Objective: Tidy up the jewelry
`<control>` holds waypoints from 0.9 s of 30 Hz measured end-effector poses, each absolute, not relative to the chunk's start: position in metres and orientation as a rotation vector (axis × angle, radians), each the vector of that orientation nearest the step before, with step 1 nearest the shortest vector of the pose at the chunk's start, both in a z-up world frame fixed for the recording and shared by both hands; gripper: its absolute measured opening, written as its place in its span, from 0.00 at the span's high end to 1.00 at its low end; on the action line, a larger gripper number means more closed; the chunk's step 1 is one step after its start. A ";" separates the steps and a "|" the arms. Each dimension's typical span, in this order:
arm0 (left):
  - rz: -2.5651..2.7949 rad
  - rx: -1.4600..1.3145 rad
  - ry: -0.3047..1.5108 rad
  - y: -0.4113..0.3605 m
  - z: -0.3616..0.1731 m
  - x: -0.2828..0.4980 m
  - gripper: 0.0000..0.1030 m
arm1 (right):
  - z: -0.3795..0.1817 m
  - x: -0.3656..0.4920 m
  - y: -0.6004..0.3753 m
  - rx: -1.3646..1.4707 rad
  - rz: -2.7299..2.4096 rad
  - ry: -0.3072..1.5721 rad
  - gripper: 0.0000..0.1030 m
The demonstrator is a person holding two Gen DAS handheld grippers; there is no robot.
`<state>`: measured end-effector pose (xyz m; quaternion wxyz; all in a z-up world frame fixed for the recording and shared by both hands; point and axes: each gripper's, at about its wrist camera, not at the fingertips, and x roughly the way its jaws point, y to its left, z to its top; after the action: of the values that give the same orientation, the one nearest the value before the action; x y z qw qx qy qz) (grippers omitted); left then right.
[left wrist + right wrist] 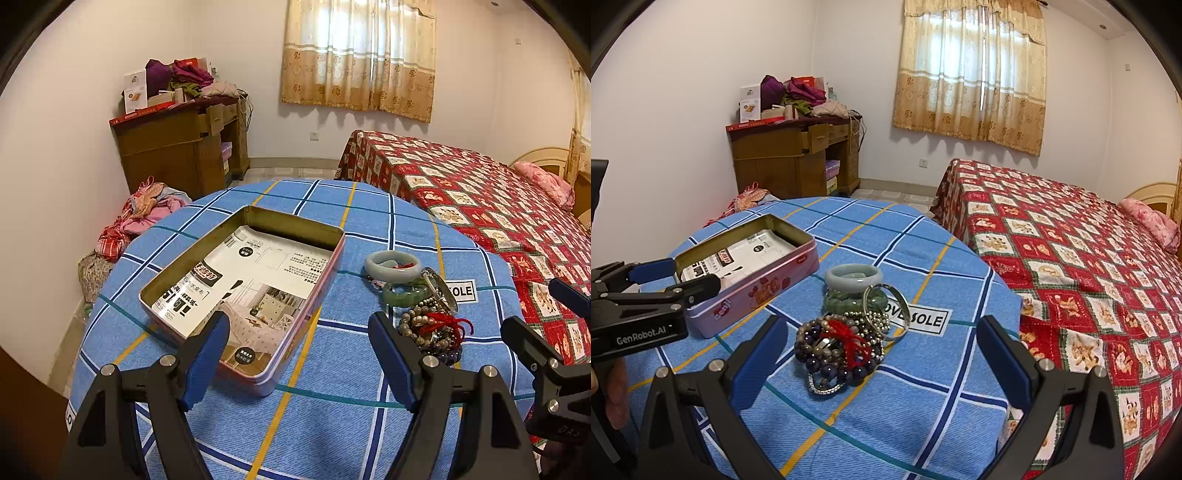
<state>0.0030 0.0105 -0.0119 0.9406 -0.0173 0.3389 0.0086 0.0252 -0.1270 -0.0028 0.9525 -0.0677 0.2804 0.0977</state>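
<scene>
An open pink tin (320,310) lined with a printed leaflet lies on the blue checked tablecloth (332,424). Right of it is a heap of jewelry: a pale jade bangle (373,266), a green bangle (395,297), a silver bangle (443,291) and bead bracelets (417,325) tied with red cord. My left gripper (299,321) hovers open over the tin's near end, empty. In the right wrist view, my right gripper (882,325) stands open around the bead bracelets (827,358), just short of them, with the bangles (836,278) behind. The tin (757,295) and the left gripper (690,275) are at the left.
The round table's edge drops off close to the jewelry on the right, toward a bed (1071,258) with a red patterned cover. A wooden desk (783,158) stacked with clothes stands at the far wall. Clothes (140,218) are piled on the floor. A hand (613,387) holds the left gripper.
</scene>
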 end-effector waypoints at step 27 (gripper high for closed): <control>-0.026 -0.034 0.754 0.004 -0.038 0.028 0.25 | -0.040 0.055 -0.123 -0.099 0.285 0.700 0.25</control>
<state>0.0275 0.0040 -0.0375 0.9296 -0.0168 0.3680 -0.0127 0.0552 -0.1226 -0.0398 0.9283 -0.0483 0.3416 0.1390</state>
